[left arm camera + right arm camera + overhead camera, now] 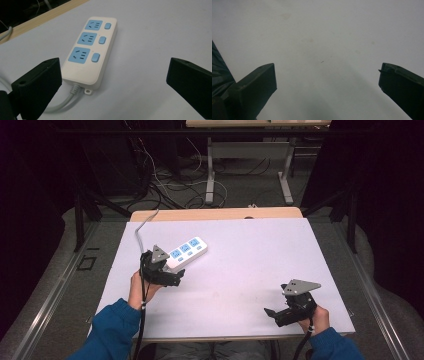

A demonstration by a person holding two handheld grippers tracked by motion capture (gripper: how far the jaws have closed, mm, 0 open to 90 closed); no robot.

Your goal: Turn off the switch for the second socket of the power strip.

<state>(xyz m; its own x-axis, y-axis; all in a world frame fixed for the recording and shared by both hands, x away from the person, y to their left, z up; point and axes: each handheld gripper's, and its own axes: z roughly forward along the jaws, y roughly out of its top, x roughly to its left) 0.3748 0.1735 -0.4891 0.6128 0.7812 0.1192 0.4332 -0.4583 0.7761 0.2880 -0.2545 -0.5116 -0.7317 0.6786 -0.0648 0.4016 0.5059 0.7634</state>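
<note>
Right gripper (280, 312) idled near right, jaws wide, empty; left gripper (172, 275), jaws wide, faced the white three-socket power strip (90, 52) on the white surface (250, 265), ungrasped.

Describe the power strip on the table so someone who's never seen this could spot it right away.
Start at the white table and go to its left half, just ahead of the left tool. The power strip lies flat there, white with three blue sockets, each beside a blue switch, and a grey cord leaving its near end.
</note>
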